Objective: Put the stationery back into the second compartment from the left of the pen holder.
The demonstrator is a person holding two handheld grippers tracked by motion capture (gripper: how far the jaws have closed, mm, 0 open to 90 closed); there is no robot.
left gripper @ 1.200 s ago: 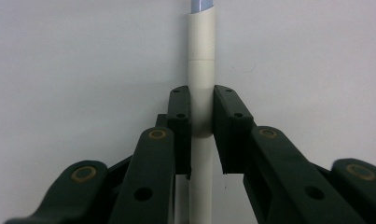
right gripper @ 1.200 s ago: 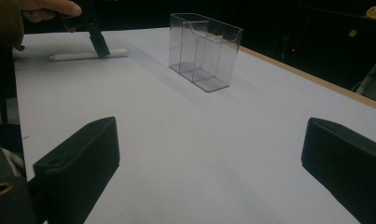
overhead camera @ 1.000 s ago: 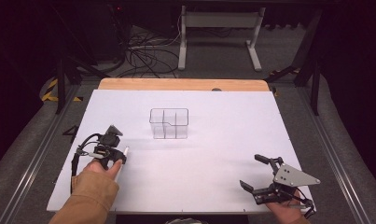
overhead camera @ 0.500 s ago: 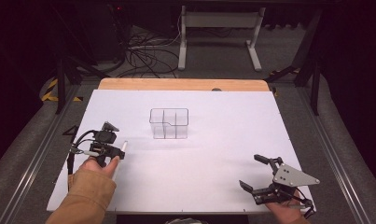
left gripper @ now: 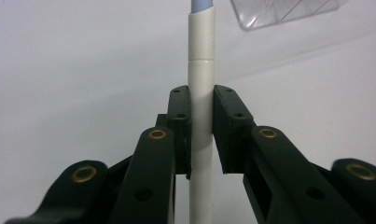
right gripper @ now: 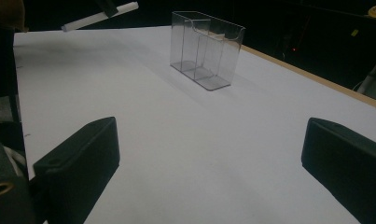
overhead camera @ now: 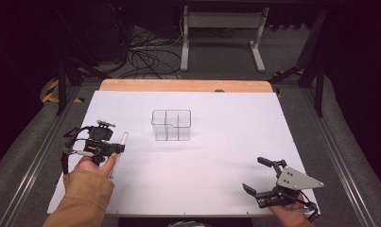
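My left gripper (overhead camera: 116, 148) is at the left of the white table, shut on a white pen (overhead camera: 124, 138). In the left gripper view the jaws (left gripper: 202, 100) clamp the pen (left gripper: 201, 70) at mid-length, and its light blue end points up towards the clear box (left gripper: 283, 9). The clear plastic box (overhead camera: 171, 125) has compartments and stands upright at the table's middle, to the right of the pen and apart from it. Near the front right edge my right gripper (overhead camera: 253, 174) is open with nothing between its jaws. In the right gripper view (right gripper: 209, 154) the box (right gripper: 206, 49) stands ahead and the pen (right gripper: 101, 15) is at top left.
A white sheet (overhead camera: 226, 156) covers the table, with a wooden strip (overhead camera: 183, 85) along its far edge. Behind the table are cables (overhead camera: 145, 52) on the floor and a metal stand (overhead camera: 221, 28). Dark rails run along both sides.
My left gripper has drifted a little to the left and away from the person, carrying the pen with it. The right gripper has stayed where it was.
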